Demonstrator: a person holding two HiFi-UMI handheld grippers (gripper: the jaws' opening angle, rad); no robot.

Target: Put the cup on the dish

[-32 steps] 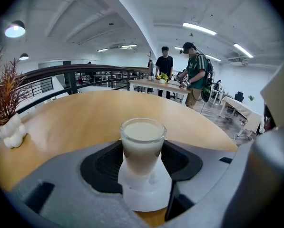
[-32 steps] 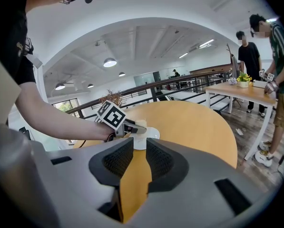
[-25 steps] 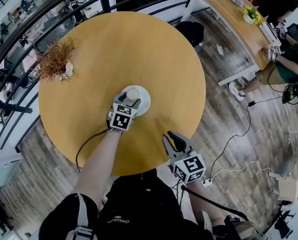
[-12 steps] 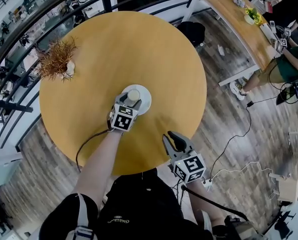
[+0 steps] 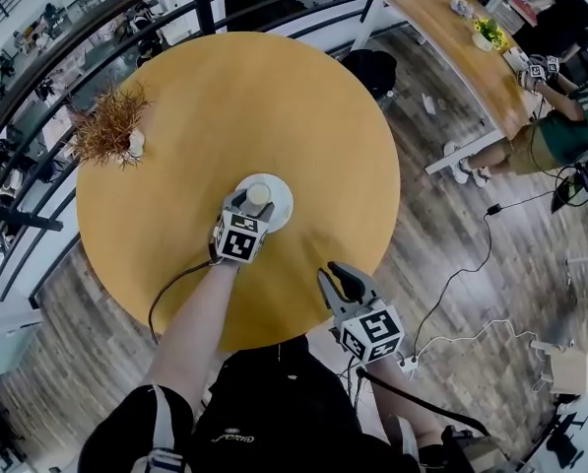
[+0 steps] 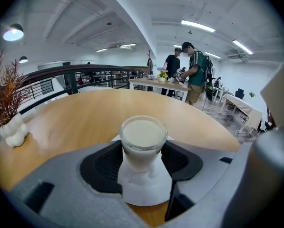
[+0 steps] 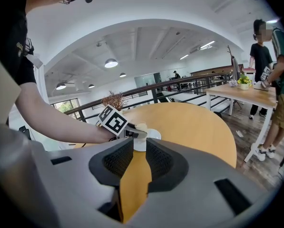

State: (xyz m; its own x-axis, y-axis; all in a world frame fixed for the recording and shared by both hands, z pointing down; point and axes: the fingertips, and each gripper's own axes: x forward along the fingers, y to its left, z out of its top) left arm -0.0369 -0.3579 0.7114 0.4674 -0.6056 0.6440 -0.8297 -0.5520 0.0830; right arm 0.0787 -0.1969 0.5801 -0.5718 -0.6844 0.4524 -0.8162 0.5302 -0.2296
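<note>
A small cup (image 5: 259, 194) of white liquid stands upright on the white dish (image 5: 279, 205) near the middle of the round wooden table (image 5: 274, 87). My left gripper (image 5: 251, 203) is shut on it. In the left gripper view the cup (image 6: 142, 141) sits between the black pads (image 6: 103, 163), and the dish (image 6: 144, 189) shows under it. My right gripper (image 5: 341, 279) hovers at the table's near edge with its jaws slightly apart and nothing between them. In the right gripper view (image 7: 139, 148) the cup (image 7: 141, 127) and dish (image 7: 153, 134) lie ahead.
A dried plant in a white pot (image 5: 111, 126) stands at the table's left edge. A black railing (image 5: 37, 97) curves behind the table. People sit and stand at a long table (image 5: 461, 37) at the far right. A cable (image 5: 461, 274) runs over the wooden floor.
The head view has shifted slightly. Both grippers and the cup keep their places at the dish.
</note>
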